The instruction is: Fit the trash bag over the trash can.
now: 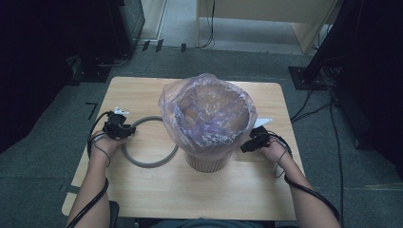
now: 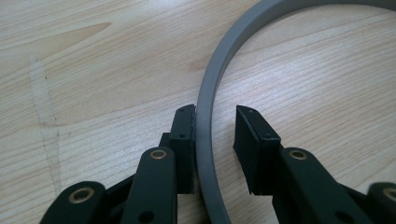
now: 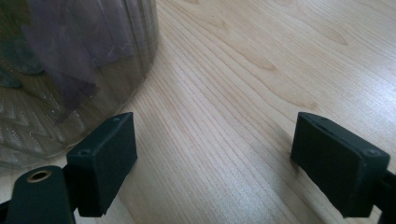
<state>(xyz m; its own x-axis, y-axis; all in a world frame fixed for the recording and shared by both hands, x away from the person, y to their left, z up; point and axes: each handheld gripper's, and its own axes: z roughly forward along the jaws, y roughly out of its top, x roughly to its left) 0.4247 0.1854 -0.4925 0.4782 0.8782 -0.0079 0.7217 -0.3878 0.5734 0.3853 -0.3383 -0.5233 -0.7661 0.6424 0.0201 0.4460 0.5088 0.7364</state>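
A grey ring (image 1: 147,166) lies flat on the wooden table (image 1: 138,92), left of a tan ribbed bin (image 1: 206,162) lined with a purple plastic bag (image 1: 209,111). My left gripper (image 1: 128,132) straddles the ring's left arc. In the left gripper view the ring's band (image 2: 205,116) runs between the jaws of this gripper (image 2: 215,114); the left pad (image 2: 186,140) rests against it, and the right pad (image 2: 250,149) stands a gap away. My right gripper (image 1: 247,145) sits at the bin's right side, open wide (image 3: 210,140) over bare wood, with the bin's wall (image 3: 70,70) just past its left pad.
The bag's edge hangs loosely over the bin's rim. Cables trail from both grippers along the person's forearms. Grey carpet surrounds the table; dark equipment and floor cables (image 1: 309,111) lie beyond it to the right and back.
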